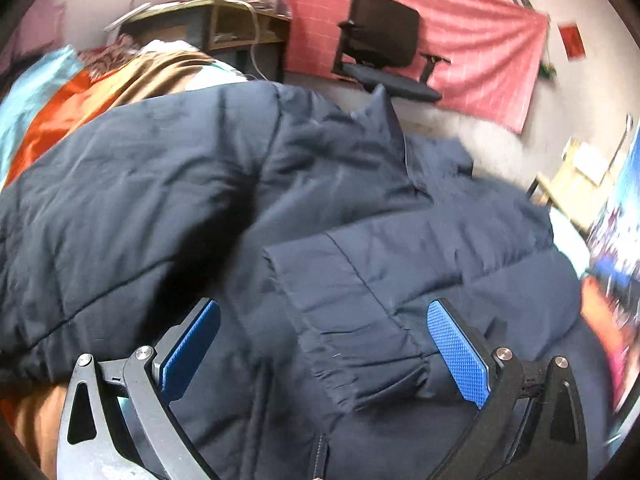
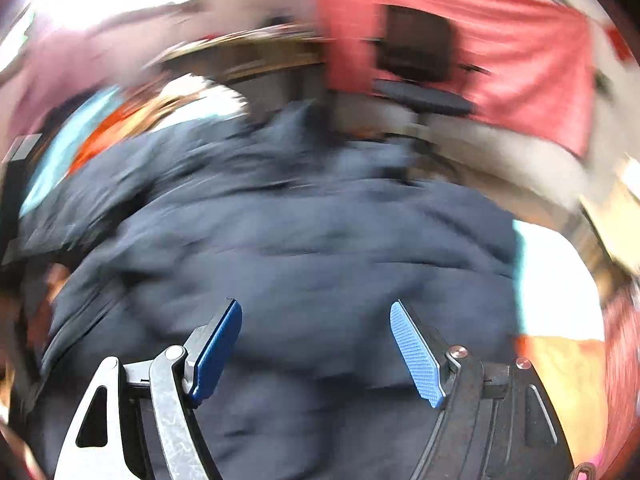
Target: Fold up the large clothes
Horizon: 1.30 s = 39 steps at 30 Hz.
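Note:
A dark navy puffer jacket (image 1: 168, 184) lies spread over a bed and fills most of the left wrist view. One sleeve (image 1: 360, 300) is folded across its body, with the elastic cuff (image 1: 380, 376) lying between my left fingers. My left gripper (image 1: 324, 332) is open above the cuff and holds nothing. The right wrist view is heavily blurred. It shows the same jacket (image 2: 304, 248) under my right gripper (image 2: 316, 332), which is open and empty.
Orange, brown and light blue bedding (image 1: 80, 92) lies at the left beyond the jacket. A black office chair (image 1: 380, 48) stands before a red wall cloth (image 1: 460, 40). A cluttered wooden desk (image 1: 224, 28) is at the back. Wooden frames (image 1: 576, 176) stand at the right.

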Available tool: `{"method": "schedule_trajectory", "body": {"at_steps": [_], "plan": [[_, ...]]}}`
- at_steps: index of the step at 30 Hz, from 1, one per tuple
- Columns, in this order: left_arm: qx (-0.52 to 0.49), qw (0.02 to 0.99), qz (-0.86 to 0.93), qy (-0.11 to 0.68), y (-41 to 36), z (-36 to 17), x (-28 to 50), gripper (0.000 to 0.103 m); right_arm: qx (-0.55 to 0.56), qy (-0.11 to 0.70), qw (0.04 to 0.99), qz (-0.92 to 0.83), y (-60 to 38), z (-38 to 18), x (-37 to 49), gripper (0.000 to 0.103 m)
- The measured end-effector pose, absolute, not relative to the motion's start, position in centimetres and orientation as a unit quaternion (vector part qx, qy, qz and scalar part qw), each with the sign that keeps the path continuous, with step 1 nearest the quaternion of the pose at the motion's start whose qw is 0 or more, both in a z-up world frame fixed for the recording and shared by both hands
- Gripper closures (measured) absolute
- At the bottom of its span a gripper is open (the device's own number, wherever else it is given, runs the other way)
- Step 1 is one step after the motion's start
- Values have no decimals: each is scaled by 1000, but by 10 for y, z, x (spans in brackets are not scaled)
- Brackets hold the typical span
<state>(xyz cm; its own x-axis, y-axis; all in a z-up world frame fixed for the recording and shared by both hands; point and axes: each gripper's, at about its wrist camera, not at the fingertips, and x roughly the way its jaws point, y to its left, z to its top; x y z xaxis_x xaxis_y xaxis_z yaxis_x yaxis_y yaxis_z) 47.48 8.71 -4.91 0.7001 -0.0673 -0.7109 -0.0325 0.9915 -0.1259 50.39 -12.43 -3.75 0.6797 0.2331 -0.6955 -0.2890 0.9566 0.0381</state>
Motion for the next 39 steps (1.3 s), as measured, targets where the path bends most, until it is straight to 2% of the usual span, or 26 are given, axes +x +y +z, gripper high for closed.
{"method": "schedule_trajectory", "body": {"at_steps": [5, 11, 17, 22, 29, 34, 39], "plan": [[-36, 906, 13, 422, 79, -79, 485, 1, 22, 386, 922, 22, -197, -56, 551, 28], [-15, 912, 22, 409, 73, -97, 483, 1, 63, 443, 895, 6, -223, -111, 574, 28], [3, 918, 35, 395, 63, -106, 483, 0, 30, 456, 889, -2, -210, -136, 581, 21], [-12, 919, 28, 393, 68, -102, 479, 1, 64, 463, 884, 3, -219, -148, 588, 14], [-93, 911, 13, 401, 94, -72, 449, 1, 71, 448, 891, -19, -226, -144, 578, 1], [-115, 923, 53, 363, 136, -40, 400, 1, 76, 435, 896, -40, -229, -132, 561, 0], [-103, 924, 129, 345, 196, -32, 347, 1, 21, 379, 925, -13, -187, -87, 529, 0]]}}
